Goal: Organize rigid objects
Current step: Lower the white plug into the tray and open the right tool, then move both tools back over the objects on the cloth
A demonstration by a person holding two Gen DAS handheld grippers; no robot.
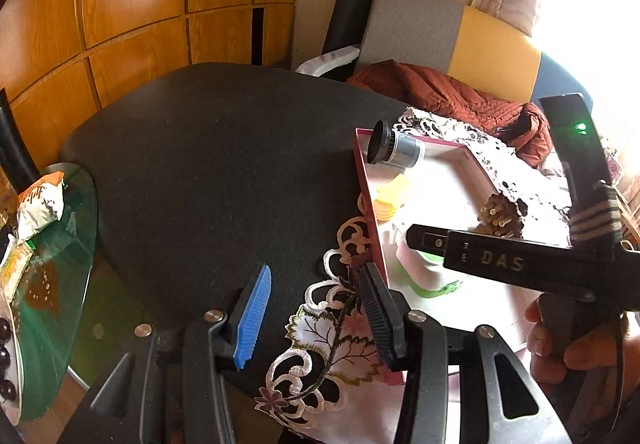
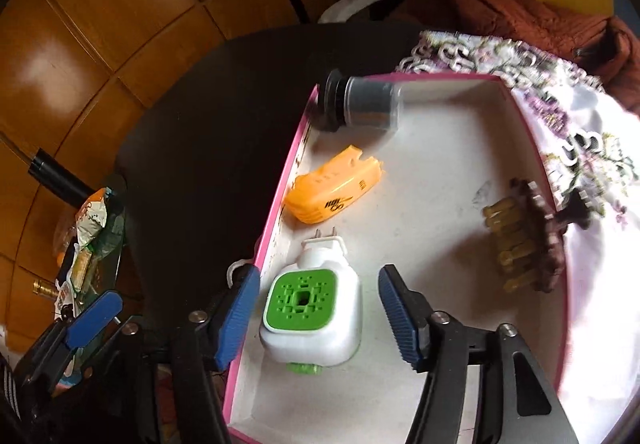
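Note:
A pink-rimmed white tray (image 2: 280,199) lies on an embroidered lace cloth (image 2: 580,147). In it lie a white plug-in device with a green top (image 2: 312,308), an orange plastic piece (image 2: 336,189) and a brown hair claw (image 2: 528,240). A black-lidded jar (image 2: 362,105) lies on its side at the far corner. My right gripper (image 2: 318,284) is open astride the plug-in device, with a gap at the right pad. My left gripper (image 1: 316,276) stands open over the cloth's edge beside the tray (image 1: 366,183), nothing between its pads.
The black table (image 1: 208,147) stretches to the left of the tray. A glass side table (image 1: 68,252) with snack packets stands lower left. A rust quilted jacket (image 1: 448,91) lies on the seat behind. A hand (image 1: 560,348) grips the right tool's handle.

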